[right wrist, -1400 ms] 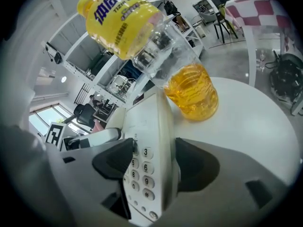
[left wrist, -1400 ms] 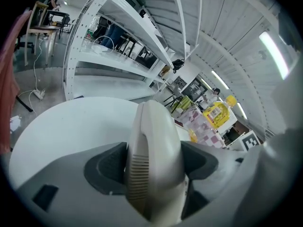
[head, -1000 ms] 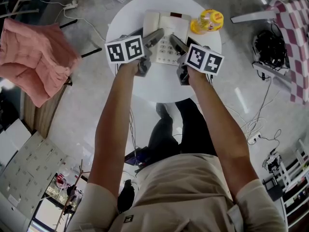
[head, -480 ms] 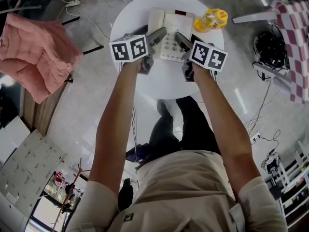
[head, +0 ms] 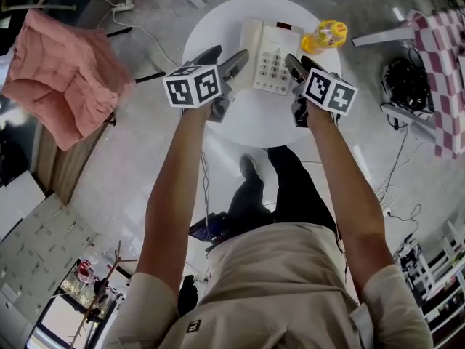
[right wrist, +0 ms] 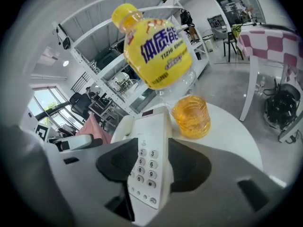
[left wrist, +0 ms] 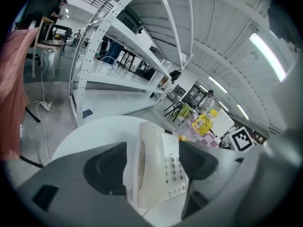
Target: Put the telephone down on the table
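Telephone point(head: 275, 53) lies flat on the round white surface point(head: 218, 27), handset in its cradle on the left side, keypad to the right. Nothing is lifting it, so the put-down looks done.

Key relation: the phone is straight ahead of both pairs of jaws and between the two grippers. Its long axis runs away from the person, roughly in line with where the jaws point.

Left gripper point(head: 221, 58): jaws spread, pads off the phone. It sits just beside the near left corner, and the handset edge shows ahead through the gap.

Right gripper point(head: 300, 65): jaws apart, have just been closing partway, pads not pressing. The keypad side shows ahead through the gap, off the near right corner. Right looks slightly nearer the phone, a close call.

Around: yellow bottle point(head: 325, 35) on the surface just past the right jaws, beside the phone's far right corner; it is the only thing close enough to get knocked on that side. Left side of the surface holds nothing near the jaws. Pink cloth point(head: 65, 78) and checked cloth point(head: 436, 42) are well apart, off the surface.

Likely next: back both grippers off toward the person.
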{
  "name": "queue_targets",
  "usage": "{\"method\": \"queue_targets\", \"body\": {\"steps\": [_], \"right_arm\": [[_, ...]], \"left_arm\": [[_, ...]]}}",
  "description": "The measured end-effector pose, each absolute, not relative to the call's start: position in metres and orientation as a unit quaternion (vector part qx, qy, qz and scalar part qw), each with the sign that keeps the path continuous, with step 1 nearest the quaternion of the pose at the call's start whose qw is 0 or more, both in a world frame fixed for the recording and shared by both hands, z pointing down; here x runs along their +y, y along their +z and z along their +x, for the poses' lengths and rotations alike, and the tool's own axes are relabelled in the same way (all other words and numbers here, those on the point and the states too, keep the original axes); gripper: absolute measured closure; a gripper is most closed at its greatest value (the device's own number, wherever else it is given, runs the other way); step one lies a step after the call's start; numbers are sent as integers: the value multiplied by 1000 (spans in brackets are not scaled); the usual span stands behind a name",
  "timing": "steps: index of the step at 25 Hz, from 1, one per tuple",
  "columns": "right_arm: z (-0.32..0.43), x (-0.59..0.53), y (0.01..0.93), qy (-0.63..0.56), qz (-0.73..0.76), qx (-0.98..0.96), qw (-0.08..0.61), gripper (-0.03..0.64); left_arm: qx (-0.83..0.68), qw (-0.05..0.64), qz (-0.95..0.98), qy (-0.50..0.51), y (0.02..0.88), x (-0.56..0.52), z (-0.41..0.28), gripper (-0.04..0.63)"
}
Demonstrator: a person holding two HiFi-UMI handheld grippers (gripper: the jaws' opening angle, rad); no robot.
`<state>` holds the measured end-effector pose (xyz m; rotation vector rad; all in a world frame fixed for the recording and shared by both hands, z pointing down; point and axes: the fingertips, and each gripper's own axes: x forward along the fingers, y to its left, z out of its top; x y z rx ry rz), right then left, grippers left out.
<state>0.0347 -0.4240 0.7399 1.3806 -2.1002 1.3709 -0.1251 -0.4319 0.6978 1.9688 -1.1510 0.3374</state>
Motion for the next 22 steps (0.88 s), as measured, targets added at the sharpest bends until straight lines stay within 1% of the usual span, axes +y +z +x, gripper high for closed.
{"method": "queue_targets", "body": {"steps": [3,5,10,17,22], "right_arm": [[40,-420,724,466,485,-727,135,440],[42,-415,709,461,487,-731,129,450],[42,-396,652,438,477,-755,101,527],[40,-366,548,366,467,-802,70,629],[29,-335,478,317,446,-835,54,629]], "left_arm": [[-462,393,786,124,672,-425,-136,256],[-464,379,793,115,650,-420,-142,269],[-467,339,813,75,578,-405,-155,340],[-461,277,843,22,467,-364,-164,427],[-459,246,854,4,404,-323,-170,504]]}}
